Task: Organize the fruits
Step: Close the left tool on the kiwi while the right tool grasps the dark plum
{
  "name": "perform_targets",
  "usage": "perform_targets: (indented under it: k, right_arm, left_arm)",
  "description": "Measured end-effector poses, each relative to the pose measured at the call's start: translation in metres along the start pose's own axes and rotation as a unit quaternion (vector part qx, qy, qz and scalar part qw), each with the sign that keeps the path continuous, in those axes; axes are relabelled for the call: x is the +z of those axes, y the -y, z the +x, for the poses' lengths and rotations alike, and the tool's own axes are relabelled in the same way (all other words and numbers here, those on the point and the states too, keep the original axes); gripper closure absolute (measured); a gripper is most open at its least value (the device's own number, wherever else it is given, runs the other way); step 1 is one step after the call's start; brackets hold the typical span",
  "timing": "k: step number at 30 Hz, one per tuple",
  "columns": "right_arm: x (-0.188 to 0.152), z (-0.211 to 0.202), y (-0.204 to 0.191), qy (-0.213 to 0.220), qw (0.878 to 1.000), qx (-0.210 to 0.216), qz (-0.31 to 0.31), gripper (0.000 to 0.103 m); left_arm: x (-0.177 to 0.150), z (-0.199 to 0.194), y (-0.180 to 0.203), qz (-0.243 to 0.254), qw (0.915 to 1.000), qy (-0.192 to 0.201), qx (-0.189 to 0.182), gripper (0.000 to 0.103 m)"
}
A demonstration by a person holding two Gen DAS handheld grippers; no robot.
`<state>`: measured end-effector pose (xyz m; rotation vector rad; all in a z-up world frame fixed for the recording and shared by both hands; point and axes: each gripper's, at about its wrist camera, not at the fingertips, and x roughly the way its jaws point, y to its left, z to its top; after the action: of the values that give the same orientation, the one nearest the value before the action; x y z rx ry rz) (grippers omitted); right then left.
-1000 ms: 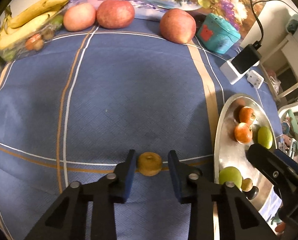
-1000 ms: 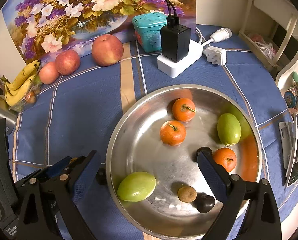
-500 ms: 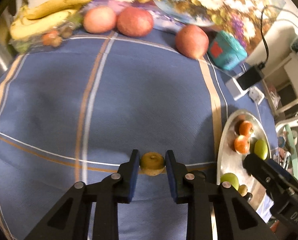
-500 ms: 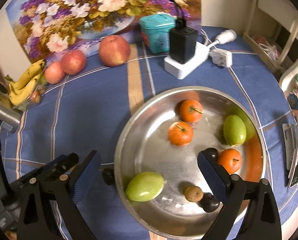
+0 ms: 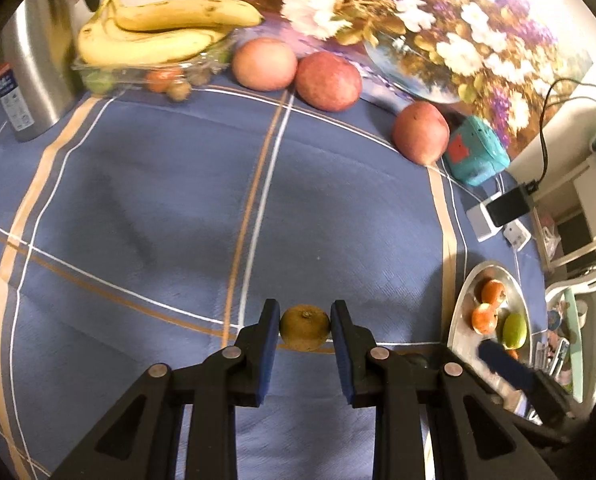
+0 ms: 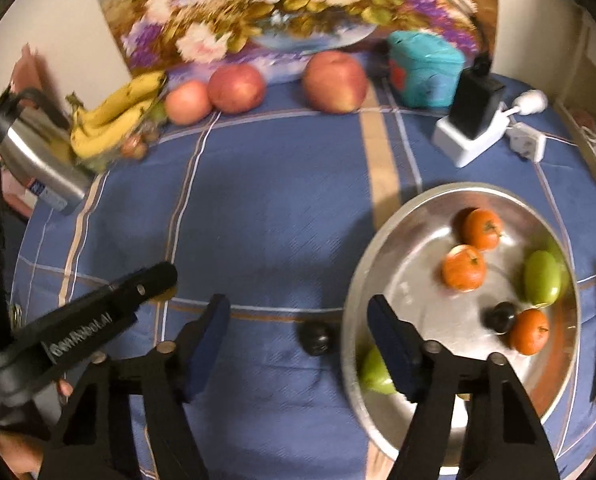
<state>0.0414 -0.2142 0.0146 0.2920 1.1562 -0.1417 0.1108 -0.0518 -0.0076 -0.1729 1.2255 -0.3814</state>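
My left gripper (image 5: 304,326) is shut on a small brown fruit (image 5: 304,328) and holds it over the blue tablecloth. In the right wrist view the left gripper (image 6: 153,280) shows at the left. My right gripper (image 6: 298,328) is open and empty, left of the steel bowl (image 6: 418,216). A small dark fruit (image 6: 316,339) lies on the cloth between its fingers, just outside the bowl. The bowl holds three orange fruits (image 6: 464,267), green fruits (image 6: 542,278) and a dark one (image 6: 501,317). The bowl shows at the right in the left wrist view (image 5: 458,320).
Three red apples (image 5: 329,80) and a banana bunch (image 5: 153,36) on a clear tray line the far edge by a flower painting. A steel flask (image 5: 29,60) stands far left. A teal tin (image 5: 476,154) and a charger block (image 5: 506,210) sit far right.
My left gripper closed on the brown fruit and lifted away from the cloth. My right gripper drew back left from over the bowl, with the dark fruit now between its fingers.
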Motion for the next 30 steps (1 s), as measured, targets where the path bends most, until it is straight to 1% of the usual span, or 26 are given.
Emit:
perform_targets:
  k: [1,3,5,7,9,11,14,18,20,22,27,30]
  right_arm:
    - [-0.001,0.003,-0.003,-0.006,1.0,-0.002,-0.006,0.045]
    - [-0.001,0.01,-0.006,-0.014,1.0,-0.008,-0.011,0.053]
    - [-0.002,0.016,-0.008,-0.024,1.0,-0.014,-0.013,0.053]
    - [-0.003,0.023,-0.01,-0.033,0.999,-0.023,-0.017,0.058]
    - [-0.005,0.029,-0.011,-0.041,0.998,-0.039,-0.025,0.06]
    - [-0.006,0.034,-0.013,-0.049,0.997,-0.045,-0.03,0.06]
    - [-0.008,0.035,-0.013,-0.054,0.996,-0.056,-0.039,0.061]
    - [-0.01,0.04,-0.021,-0.058,0.993,-0.083,-0.063,0.063]
    - [-0.012,0.043,-0.024,-0.061,0.991,-0.096,-0.073,0.065]
    - [-0.014,0.046,-0.026,-0.064,0.988,-0.11,-0.083,0.07]
    - [-0.016,0.049,-0.03,-0.067,0.983,-0.135,-0.104,0.074]
    - [-0.018,0.051,-0.035,-0.067,0.978,-0.155,-0.121,0.079]
  left_arm:
    - [0.001,-0.002,-0.003,-0.003,1.0,0.002,-0.002,0.075]
    - [0.001,-0.005,-0.006,-0.008,0.9999,0.005,-0.005,0.075]
    - [0.002,-0.007,-0.009,-0.012,0.9999,0.006,-0.008,0.075]
    - [0.003,-0.008,-0.012,-0.017,0.9998,0.006,-0.012,0.075]
    - [0.003,-0.008,-0.013,-0.019,0.9997,0.006,-0.015,0.075]
    - [0.003,-0.008,-0.013,-0.021,0.9996,0.006,-0.018,0.075]
    - [0.004,-0.009,-0.013,-0.021,0.9995,0.006,-0.022,0.075]
    - [0.004,-0.009,-0.013,-0.021,0.9994,0.006,-0.025,0.075]
    - [0.005,-0.01,-0.013,-0.022,0.9994,0.006,-0.026,0.075]
    - [0.005,-0.01,-0.014,-0.022,0.9994,0.006,-0.027,0.075]
    - [0.006,-0.009,-0.014,-0.021,0.9994,0.006,-0.027,0.075]
    - [0.006,-0.009,-0.014,-0.022,0.9994,0.006,-0.027,0.075]
